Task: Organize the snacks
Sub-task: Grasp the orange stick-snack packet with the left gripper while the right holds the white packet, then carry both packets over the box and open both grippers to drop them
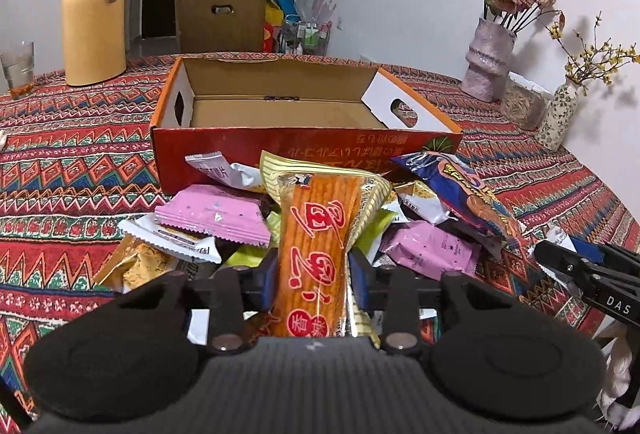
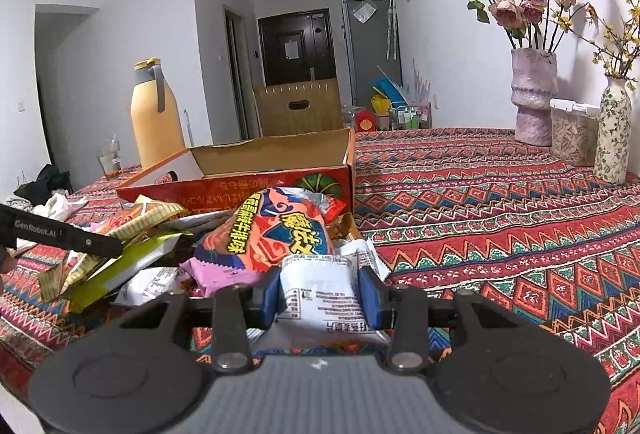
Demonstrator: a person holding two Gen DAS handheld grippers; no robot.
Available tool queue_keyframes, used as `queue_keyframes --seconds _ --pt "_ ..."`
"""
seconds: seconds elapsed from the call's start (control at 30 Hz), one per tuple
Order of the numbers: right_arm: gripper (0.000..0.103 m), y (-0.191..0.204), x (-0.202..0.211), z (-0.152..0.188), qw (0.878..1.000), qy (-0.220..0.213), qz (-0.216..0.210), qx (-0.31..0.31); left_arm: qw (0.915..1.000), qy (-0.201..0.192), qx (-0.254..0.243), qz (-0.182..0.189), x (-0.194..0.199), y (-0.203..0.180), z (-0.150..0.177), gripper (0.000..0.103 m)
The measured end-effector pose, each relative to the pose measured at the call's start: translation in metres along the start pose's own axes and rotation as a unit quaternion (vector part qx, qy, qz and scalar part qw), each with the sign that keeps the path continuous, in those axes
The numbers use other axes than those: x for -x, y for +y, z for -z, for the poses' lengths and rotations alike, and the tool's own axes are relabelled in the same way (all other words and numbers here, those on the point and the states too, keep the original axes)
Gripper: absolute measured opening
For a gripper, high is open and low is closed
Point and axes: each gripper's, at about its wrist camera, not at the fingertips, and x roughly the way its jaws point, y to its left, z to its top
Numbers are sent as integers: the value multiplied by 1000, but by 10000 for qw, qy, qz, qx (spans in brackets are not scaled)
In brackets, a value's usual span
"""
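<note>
A pile of snack packets lies on the patterned tablecloth in front of an open red cardboard box, whose inside looks bare. My left gripper is shut on a long orange packet with red characters, held upright over the pile. A pink packet and a blue-and-orange bag lie to either side. My right gripper is shut on a white packet at the pile's right edge, just before an orange-red bag. The red box stands behind. The left gripper's finger reaches in from the left.
A yellow thermos jug and a glass stand at the table's far left. A pink vase of dried roses, a floral vase and a clear container line the right wall. A brown carton stands beyond the table.
</note>
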Motion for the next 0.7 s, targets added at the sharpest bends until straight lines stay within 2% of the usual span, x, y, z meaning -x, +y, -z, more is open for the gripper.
queue_keyframes --seconds 0.33,0.7 --pt "41 9 11 -15 9994 -298 -103 135 9993 -324 -88 -178 19 -11 -6 35" --pt "41 23 -9 -56 9964 -697 -289 398 9961 -742 -15 -470 24 -16 -46 35"
